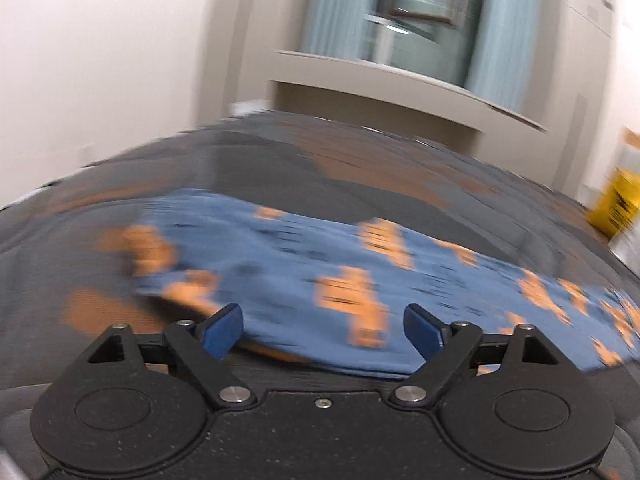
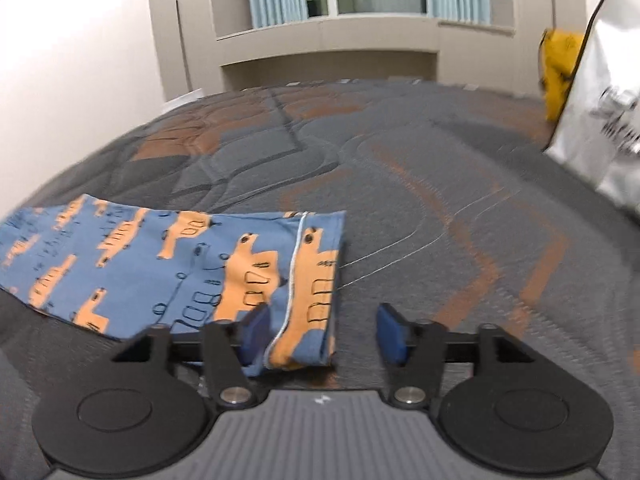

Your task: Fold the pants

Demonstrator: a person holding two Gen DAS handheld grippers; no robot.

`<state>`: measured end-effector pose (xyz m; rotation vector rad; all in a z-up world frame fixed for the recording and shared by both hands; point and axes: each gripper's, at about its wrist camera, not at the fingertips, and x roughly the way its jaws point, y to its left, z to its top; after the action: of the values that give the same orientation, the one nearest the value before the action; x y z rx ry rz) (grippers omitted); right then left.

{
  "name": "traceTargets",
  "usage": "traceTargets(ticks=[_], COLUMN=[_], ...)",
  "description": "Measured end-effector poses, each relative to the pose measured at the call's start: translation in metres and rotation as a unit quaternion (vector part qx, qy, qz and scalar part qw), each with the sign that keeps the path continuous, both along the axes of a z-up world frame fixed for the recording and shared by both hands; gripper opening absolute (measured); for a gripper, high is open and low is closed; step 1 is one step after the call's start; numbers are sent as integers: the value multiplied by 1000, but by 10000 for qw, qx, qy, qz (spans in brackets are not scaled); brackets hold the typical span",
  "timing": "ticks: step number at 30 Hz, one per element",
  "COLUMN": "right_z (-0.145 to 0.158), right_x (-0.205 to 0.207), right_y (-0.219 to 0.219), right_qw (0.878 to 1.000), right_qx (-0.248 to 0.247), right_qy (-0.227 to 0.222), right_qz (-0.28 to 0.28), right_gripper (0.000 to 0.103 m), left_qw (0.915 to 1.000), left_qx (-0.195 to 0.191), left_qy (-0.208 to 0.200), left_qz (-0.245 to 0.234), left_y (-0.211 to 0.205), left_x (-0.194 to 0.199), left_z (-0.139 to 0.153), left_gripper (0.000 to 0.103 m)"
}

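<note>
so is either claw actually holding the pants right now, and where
Nothing is held. Both the left claw and the right claw are open, and the blue pants lie flat on the bedspread.

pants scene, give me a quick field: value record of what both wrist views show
pants: blue with orange print, lying flat on the bed cover
left gripper: open, pants edge between the fingers, view blurred
right gripper: open, at the white-stitched end of the pants
white bag: far right, apart from the pants
yellow object: behind the bag
</note>
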<state>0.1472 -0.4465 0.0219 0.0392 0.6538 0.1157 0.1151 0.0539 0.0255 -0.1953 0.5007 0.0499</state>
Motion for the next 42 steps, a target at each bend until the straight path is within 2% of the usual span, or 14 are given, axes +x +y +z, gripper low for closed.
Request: traceTargets(ticks=[2, 4, 10, 15, 17, 19, 24, 27, 30, 32, 36, 39, 41, 42], right_z=[5, 13, 22, 16, 13, 10, 3, -2, -11, -14, -19, -19, -18, -18], right_x=[-7, -11, -3, 18, 28, 36, 46, 48, 52, 55, 56, 53, 53, 53], right_y=[8, 23, 109, 185, 210, 230, 255, 255, 255, 256, 262, 266, 265, 264], right_qw=[9996, 9989, 9943, 9849, 9815, 9797, 9765, 9768, 9782, 9791, 9786, 9776, 9774, 9774], right_qx=[-159, -269, -109, 214, 238, 221, 169, 187, 169, 167, -5, -165, -126, -68], right_qy=[-175, -378, -665, -608, -539, -494, -408, -351, -215, -128, -103, -107, -126, -137], right_qz=[-137, -103, 821, 1608, 1819, 1931, 2108, 2106, 2059, 2023, 2057, 2097, 2106, 2110], right_gripper=[91, 97, 101, 101, 101, 101, 101, 101, 101, 101, 102, 103, 103, 103], left_qw=[9992, 9972, 9948, 9938, 9933, 9934, 9957, 9989, 9992, 9984, 9991, 9982, 9979, 9977], left_qx=[-36, -130, -814, -1057, -1077, -1037, -805, -272, 224, 225, 225, 379, 441, 474], left_qy=[-10, 42, -59, 206, 313, 327, 101, -128, 104, 417, 232, 205, 92, -2], left_qz=[398, 735, 605, 283, 260, 375, 451, 361, 327, 322, 288, 415, 463, 494], left_y=[27, 57, 124, 144, 147, 149, 148, 135, 126, 130, 132, 126, 120, 115], left_x=[-4, -1, 35, 74, 85, 90, 87, 75, 80, 89, 84, 76, 72, 68], left_z=[0, 1, 2, -5, -11, -15, -5, 17, 13, 0, -6, -2, 5, 9], left_gripper=[94, 94, 88, 66, 40, 27, 17, 16, 16, 17, 21, 34, 63, 71])
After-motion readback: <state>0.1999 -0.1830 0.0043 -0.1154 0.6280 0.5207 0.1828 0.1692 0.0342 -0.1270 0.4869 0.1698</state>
